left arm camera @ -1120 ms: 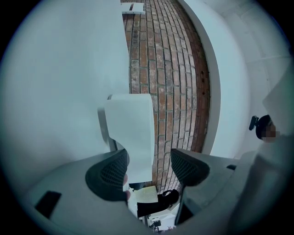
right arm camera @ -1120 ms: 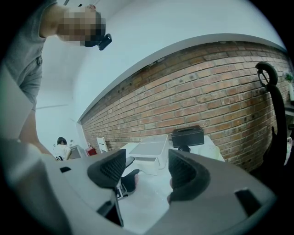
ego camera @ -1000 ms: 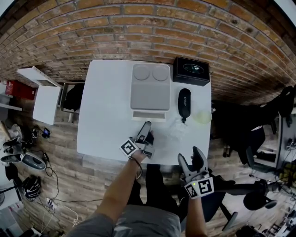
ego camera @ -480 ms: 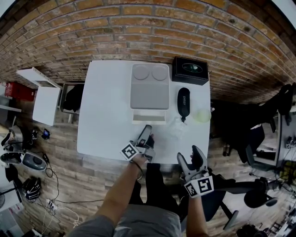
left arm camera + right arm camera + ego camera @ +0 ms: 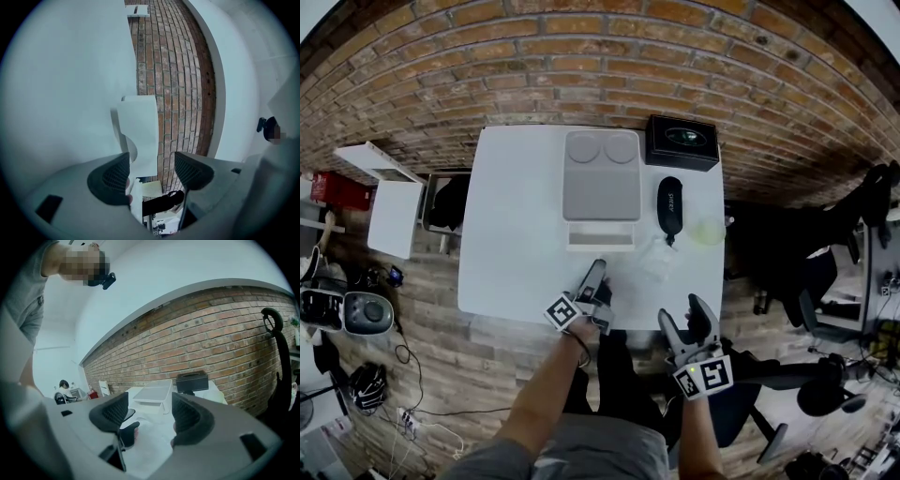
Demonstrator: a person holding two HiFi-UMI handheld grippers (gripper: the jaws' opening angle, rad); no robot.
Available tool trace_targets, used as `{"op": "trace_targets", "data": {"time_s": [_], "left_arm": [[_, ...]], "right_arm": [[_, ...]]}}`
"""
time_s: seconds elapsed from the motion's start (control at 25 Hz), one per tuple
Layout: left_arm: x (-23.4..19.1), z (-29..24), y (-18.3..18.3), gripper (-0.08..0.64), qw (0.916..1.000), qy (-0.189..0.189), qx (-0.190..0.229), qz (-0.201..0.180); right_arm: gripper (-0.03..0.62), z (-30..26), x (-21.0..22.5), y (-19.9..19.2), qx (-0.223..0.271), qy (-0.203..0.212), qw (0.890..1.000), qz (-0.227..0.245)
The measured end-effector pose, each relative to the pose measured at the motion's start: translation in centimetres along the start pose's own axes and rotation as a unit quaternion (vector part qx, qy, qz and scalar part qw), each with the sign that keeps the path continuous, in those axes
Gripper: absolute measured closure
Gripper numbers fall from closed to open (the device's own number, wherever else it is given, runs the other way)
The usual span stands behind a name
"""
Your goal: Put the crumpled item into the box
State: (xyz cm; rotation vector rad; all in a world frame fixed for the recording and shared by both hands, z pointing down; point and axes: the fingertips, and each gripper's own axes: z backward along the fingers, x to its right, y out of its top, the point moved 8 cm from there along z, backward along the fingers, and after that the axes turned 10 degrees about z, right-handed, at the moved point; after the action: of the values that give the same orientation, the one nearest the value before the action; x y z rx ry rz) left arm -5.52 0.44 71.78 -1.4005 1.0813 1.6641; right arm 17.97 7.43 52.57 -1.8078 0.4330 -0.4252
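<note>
Left gripper (image 5: 597, 277): jaws apart, nothing between the pads, over the near part of the counter (image 5: 508, 220). Right gripper (image 5: 685, 319): jaws wide, empty, just off the counter's near edge. Crumpled clear item (image 5: 656, 260) lies on the counter by the black glasses case (image 5: 671, 206), apart from the grey box (image 5: 601, 178).

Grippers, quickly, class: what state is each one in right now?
Left gripper: open, nothing between its jaws.
Right gripper: open, nothing between its jaws.
</note>
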Motion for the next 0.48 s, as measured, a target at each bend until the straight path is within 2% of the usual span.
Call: {"op": "trace_targets", "data": {"time_s": [0.08,0.16,0.2,0.24,0.28,0.32,0.4,0.44,0.48], "left_arm": [[0.3,0.4,0.1,0.256,0.9992,0.032,0.004,-0.025],[1.4,0.8,0.1,0.256,0.9922,0.079,-0.016,-0.096],[2.3,0.9,0.0,0.255,0.9835,0.100,-0.037,-0.146],[3.2,1.0,-0.2,0.256,0.9690,0.118,-0.065,-0.207],[4.2,0.9,-0.4,0.256,0.9458,0.135,-0.097,-0.279],[5.2,0.8,-0.6,0.256,0.9124,0.155,-0.129,-0.356],[6.5,0.5,-0.9,0.256,0.8251,0.196,-0.184,-0.497],[6.9,0.4,-1.0,0.257,0.7837,0.210,-0.203,-0.548],[7.4,0.2,-1.0,0.258,0.7467,0.218,-0.218,-0.590]], "right_arm": [[0.296,0.1,-0.1,0.0,-0.001,-0.001,1.000,0.000],[0.296,0.2,-0.2,-0.1,-0.002,-0.004,1.000,-0.001],[0.296,0.2,-0.1,-0.1,-0.002,-0.006,1.000,-0.003],[0.296,0.3,-0.1,-0.2,-0.001,-0.007,1.000,-0.004],[0.296,0.3,-0.1,-0.2,-0.001,-0.008,1.000,-0.005],[0.296,0.3,-0.1,-0.2,-0.001,-0.008,1.000,-0.005],[0.296,0.3,-0.1,-0.3,-0.001,-0.007,1.000,-0.006],[0.296,0.3,-0.1,-0.4,-0.002,-0.007,1.000,-0.008],[0.296,0.2,-0.3,-0.5,-0.002,-0.007,1.000,-0.009]]}}
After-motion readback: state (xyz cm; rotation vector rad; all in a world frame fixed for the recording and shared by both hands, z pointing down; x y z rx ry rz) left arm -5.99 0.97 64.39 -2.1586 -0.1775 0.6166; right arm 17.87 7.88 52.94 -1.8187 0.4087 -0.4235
